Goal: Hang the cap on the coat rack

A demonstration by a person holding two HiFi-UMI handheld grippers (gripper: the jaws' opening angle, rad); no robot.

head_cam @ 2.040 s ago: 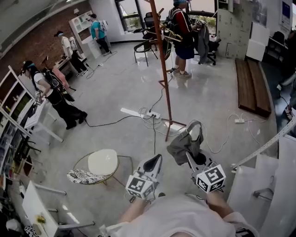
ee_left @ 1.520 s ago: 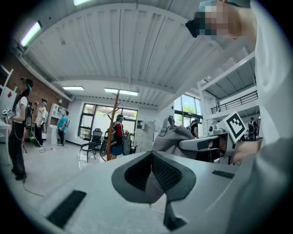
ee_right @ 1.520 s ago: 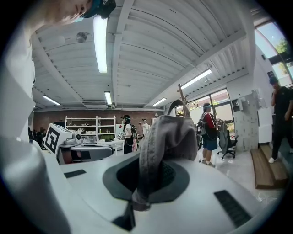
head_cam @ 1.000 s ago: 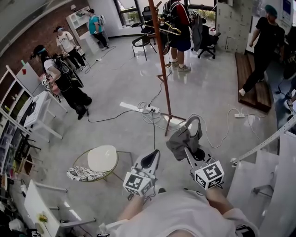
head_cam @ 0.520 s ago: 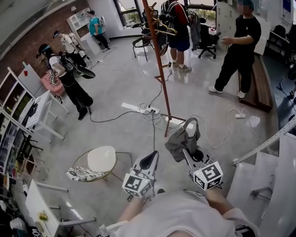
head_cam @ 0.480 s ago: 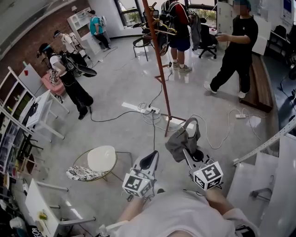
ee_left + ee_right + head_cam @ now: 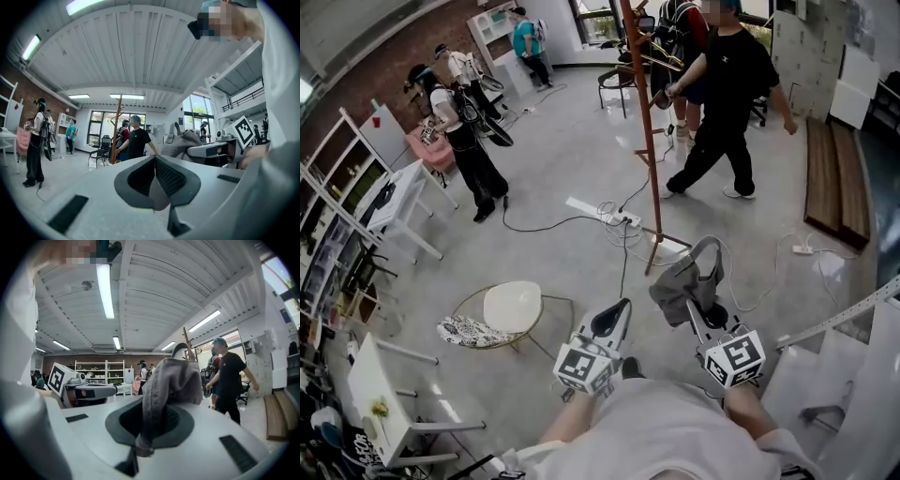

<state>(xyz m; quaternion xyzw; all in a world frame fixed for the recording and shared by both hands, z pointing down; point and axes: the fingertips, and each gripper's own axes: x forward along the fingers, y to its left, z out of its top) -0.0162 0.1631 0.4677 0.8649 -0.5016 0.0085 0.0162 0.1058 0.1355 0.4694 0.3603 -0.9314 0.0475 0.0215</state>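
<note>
Background person (image 7: pixel 724 103) now beside coat rack (image 7: pixel 649 150); cap (image 7: pixel 682 286) unchanged in right gripper (image 7: pixel 692 309)

right hand-held gripper (image 7: pixel 695 307) holds grey cap (image 7: pixel 678 284) near coat rack (image 7: pixel 651 159)

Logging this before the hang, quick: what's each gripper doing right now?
Left gripper: closed, nothing between its jaws.
Right gripper: closed on the grey cap.
</note>
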